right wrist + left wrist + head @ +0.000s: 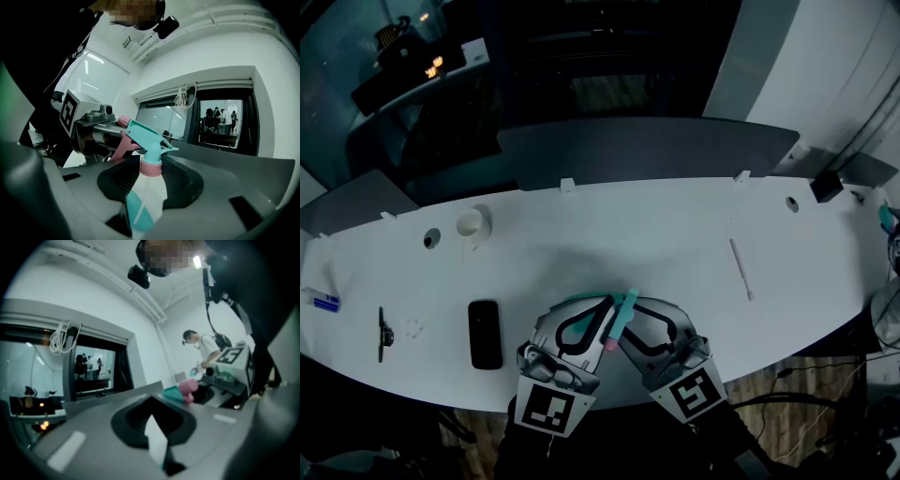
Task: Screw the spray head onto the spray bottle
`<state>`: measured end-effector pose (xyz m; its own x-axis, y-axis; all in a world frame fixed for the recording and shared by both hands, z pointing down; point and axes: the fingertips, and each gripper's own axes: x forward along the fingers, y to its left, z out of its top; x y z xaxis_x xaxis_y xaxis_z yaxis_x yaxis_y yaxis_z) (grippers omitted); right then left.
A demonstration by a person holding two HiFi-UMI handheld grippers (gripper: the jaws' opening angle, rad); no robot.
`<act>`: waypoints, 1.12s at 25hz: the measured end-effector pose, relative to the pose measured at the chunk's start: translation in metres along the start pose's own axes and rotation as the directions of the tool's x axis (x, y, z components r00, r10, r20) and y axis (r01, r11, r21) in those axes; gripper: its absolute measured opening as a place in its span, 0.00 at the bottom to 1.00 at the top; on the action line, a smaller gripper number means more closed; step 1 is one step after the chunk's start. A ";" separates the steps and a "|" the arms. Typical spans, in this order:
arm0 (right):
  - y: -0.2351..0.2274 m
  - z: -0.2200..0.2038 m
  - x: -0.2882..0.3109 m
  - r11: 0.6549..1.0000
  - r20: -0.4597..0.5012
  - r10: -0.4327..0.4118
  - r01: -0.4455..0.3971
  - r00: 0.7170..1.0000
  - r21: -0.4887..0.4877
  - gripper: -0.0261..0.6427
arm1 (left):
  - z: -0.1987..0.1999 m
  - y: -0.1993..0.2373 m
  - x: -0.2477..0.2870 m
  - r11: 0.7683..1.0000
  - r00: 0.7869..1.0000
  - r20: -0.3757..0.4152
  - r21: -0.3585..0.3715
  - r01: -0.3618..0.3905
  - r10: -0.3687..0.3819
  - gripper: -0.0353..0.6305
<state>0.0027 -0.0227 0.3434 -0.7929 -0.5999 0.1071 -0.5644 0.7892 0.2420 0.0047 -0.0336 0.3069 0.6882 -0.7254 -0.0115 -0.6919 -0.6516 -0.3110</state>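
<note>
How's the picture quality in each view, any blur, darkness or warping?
Head view: dim and bluish, with dark corners. Left gripper view: fisheye-bent and soft throughout. Right gripper view: fisheye too, yet the spray head on the spray bottle is sharp.

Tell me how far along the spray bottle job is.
Done, it seems: the spray head sits on the spray bottle, its pink collar down on the neck. In hand: the right gripper clamps the bottle; the left gripper, jaws shut, is close beside the head. Left: any last tightening turns, since the pictures cannot show whether the collar is tight.
</note>
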 end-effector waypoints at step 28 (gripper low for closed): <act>-0.036 -0.011 -0.011 0.986 -0.010 -0.135 0.135 0.991 0.094 0.25 | -0.070 0.034 -0.012 0.999 0.970 -0.241 0.049 -0.021 0.032 0.09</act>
<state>0.0348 -0.0461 0.3443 -0.7075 -0.7019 0.0829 -0.6852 0.7099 0.1627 -0.0428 -0.0625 0.3630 0.5927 -0.7782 0.2075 -0.6948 -0.6244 -0.3569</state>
